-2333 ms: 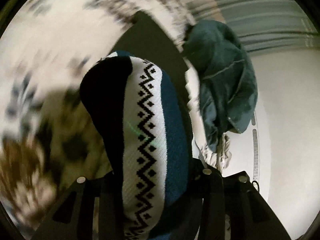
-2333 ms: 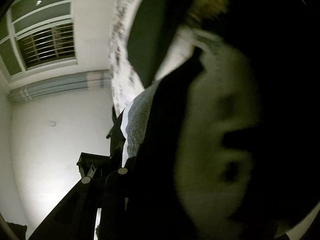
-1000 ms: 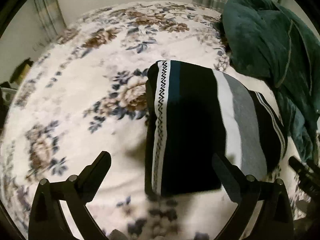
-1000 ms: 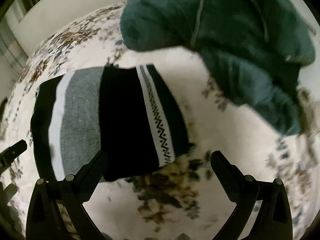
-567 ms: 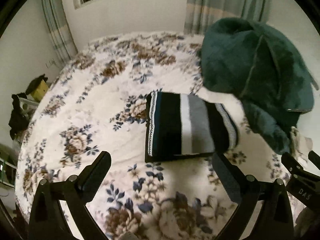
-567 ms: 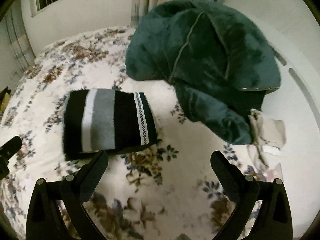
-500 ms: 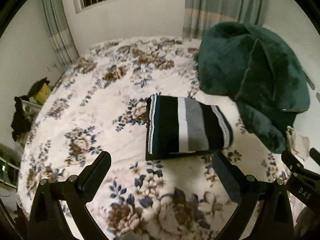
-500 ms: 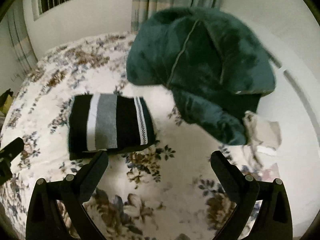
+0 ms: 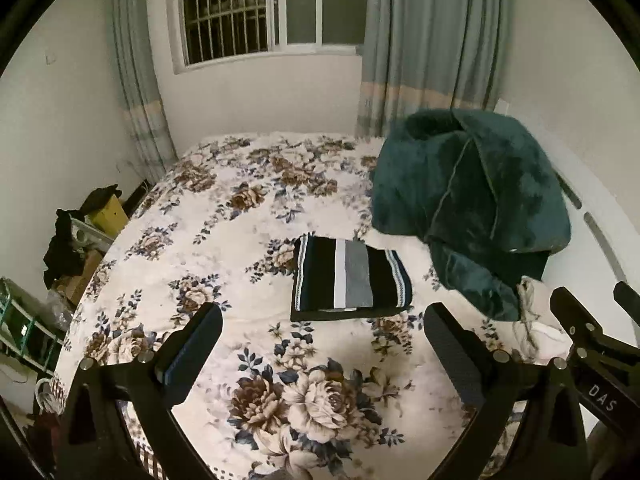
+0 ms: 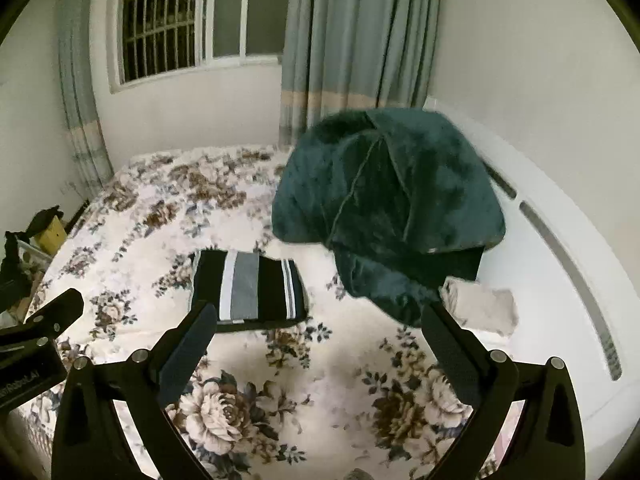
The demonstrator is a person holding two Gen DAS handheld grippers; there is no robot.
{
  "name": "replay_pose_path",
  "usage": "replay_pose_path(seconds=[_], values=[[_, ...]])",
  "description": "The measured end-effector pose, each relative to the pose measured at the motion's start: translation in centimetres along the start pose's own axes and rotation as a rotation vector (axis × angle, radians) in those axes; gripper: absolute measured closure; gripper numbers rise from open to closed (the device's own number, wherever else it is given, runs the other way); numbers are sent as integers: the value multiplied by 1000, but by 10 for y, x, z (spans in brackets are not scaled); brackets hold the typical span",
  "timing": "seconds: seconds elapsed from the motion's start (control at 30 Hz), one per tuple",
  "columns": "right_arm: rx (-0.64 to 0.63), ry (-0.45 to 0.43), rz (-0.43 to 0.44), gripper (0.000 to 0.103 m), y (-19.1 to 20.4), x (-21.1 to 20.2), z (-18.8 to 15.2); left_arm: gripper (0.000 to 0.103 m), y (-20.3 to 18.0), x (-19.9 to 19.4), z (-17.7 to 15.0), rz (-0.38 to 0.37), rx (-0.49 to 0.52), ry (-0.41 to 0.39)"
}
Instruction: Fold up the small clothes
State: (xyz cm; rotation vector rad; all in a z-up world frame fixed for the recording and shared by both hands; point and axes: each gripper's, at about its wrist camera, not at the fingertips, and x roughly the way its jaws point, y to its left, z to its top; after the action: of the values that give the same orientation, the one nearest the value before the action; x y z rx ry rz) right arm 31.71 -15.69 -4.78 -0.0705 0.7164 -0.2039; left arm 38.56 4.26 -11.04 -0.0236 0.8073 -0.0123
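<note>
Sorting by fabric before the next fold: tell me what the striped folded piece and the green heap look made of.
Striped folded garment: looks like a knit, matte, with woven-in bands of black, white and grey plus a patterned edge stripe; likely cotton or acrylic, can't tell which.
Dark green blanket: looks like plush fleece or velour, a soft nap with faint sheen and a piped edge.

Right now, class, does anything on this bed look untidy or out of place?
The striped garment lies neatly folded. The green blanket is heaped, crumpled, by the headboard, and a pale cloth lies rumpled beside it.
</note>
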Motion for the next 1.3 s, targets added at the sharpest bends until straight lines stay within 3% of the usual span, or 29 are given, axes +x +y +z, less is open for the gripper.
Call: replay_pose_path(seconds=[0.13,0.37,0.73,1.3], values=[[19,-36,23,0,-9,-43,4,0,0,-30,-2,-3,-2,-25],[10,-58,33,0,-15,-84,4,0,-3,-54,-7,-2,3,-18],[-6,-49,36,0,-17,-103,-1,0,-7,-65,-16,10,4,-14],[-19,-46,54,0,-17,-97,5,0,-4,-74,-7,19,-1,-22]])
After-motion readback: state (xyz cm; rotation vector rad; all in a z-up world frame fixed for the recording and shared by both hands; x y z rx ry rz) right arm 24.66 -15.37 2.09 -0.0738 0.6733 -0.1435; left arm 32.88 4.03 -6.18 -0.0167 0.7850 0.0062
